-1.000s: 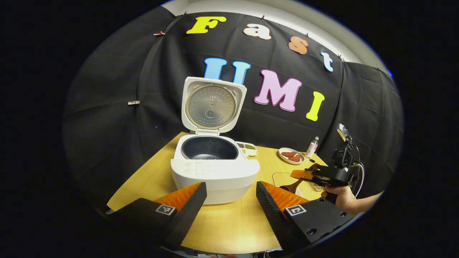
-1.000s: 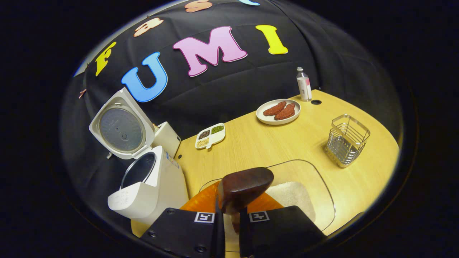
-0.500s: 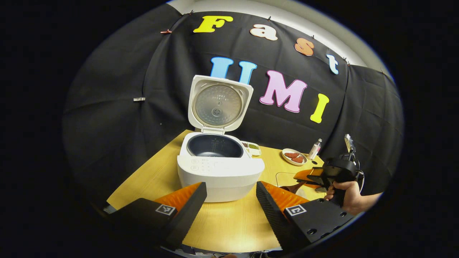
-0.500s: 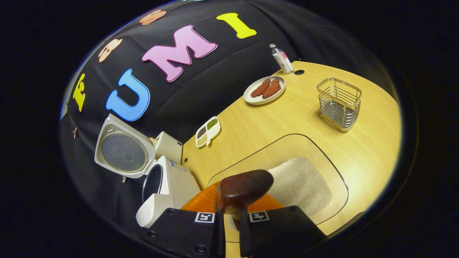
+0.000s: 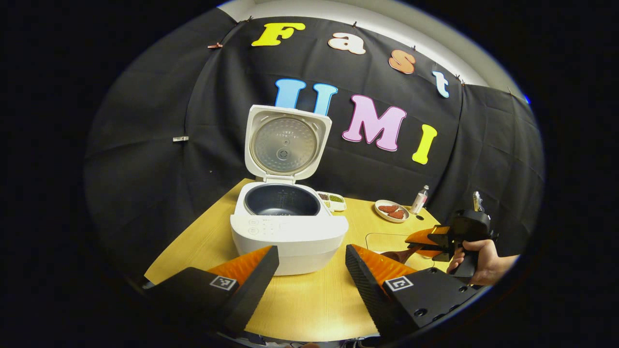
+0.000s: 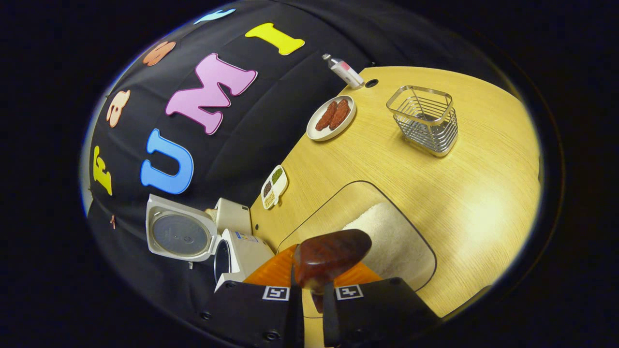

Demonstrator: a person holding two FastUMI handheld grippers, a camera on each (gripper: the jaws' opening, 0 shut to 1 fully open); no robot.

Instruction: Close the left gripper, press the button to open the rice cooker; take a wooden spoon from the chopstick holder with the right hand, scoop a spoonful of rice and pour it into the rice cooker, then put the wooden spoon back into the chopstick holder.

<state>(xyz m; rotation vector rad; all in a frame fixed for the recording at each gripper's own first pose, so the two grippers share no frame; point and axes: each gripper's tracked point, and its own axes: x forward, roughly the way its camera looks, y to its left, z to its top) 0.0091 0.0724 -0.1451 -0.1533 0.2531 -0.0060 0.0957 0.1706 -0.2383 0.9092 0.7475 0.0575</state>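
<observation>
Left gripper (image 5: pixel 309 270): your fingers are spread wide, nothing between them, hovering over the light wooden tabletop (image 5: pixel 309 304) just in front of the cooker.
Right gripper (image 6: pixel 309 295): your fingers are pressed onto the handle of the dark brown wooden spoon (image 6: pixel 330 256); the bowl sticks out just ahead of the fingertips. From the left gripper view, your right gripper (image 5: pixel 437 239) sits off to the right, in a hand (image 5: pixel 476 263), with the spoon (image 5: pixel 396 254) pointing toward the cooker side.
Rice cooker: white rice cooker (image 5: pixel 288 232) stands with its lid (image 5: pixel 286 144) swung fully up, dark inner pot (image 5: pixel 282 199) exposed. In the right gripper view it is low left (image 6: pixel 242 251), beside the spoon.
Rice: clear glass tray of white rice (image 6: pixel 391 241) lies directly under and just beyond the spoon bowl; can't tell if the bowl touches the rice.
Holder: square wire-mesh chopstick holder (image 6: pixel 425 118) stands upright, well beyond the tray.
Other: white plate with reddish pieces (image 6: pixel 331 117), small bottle (image 6: pixel 344 71), divided white dish of grains (image 6: pixel 273 186) along the back edge.
</observation>
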